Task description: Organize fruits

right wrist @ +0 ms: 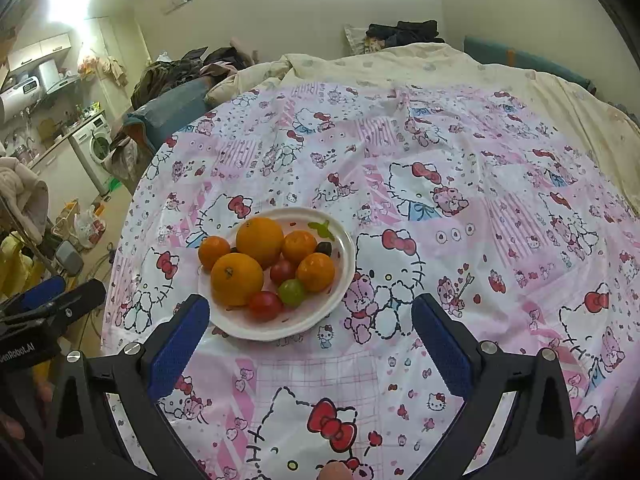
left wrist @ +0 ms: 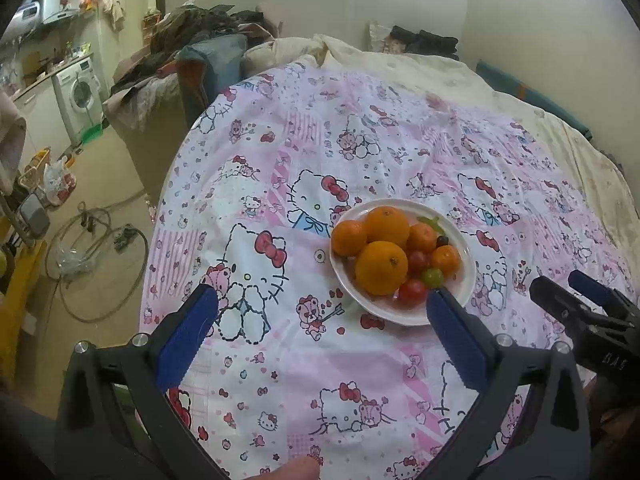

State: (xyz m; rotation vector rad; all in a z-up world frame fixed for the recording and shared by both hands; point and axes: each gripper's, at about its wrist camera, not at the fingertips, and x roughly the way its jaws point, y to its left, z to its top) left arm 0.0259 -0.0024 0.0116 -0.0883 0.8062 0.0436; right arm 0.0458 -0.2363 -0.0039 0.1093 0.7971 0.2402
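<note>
A white plate (left wrist: 466,280) (right wrist: 344,240) sits on the Hello Kitty cloth and holds two big oranges (left wrist: 382,267) (right wrist: 237,279), several small mandarins (left wrist: 349,237) (right wrist: 315,272), red cherry tomatoes (left wrist: 413,291) (right wrist: 265,305), a green one (left wrist: 433,277) (right wrist: 291,292) and a dark grape (left wrist: 442,241) (right wrist: 324,247). My left gripper (left wrist: 320,304) is open and empty, just before the plate, its right finger at the plate's near rim. My right gripper (right wrist: 310,316) is open and empty, its left finger beside the plate's near-left rim. Each gripper shows in the other's view (left wrist: 576,300) (right wrist: 52,296).
The pink patterned cloth (left wrist: 280,360) (right wrist: 460,200) covers a bed with a cream duvet (left wrist: 440,68) behind. Piled clothes (left wrist: 192,32) and a washing machine (left wrist: 78,92) stand to the left. Cables and bags lie on the floor (left wrist: 92,240) left of the bed edge.
</note>
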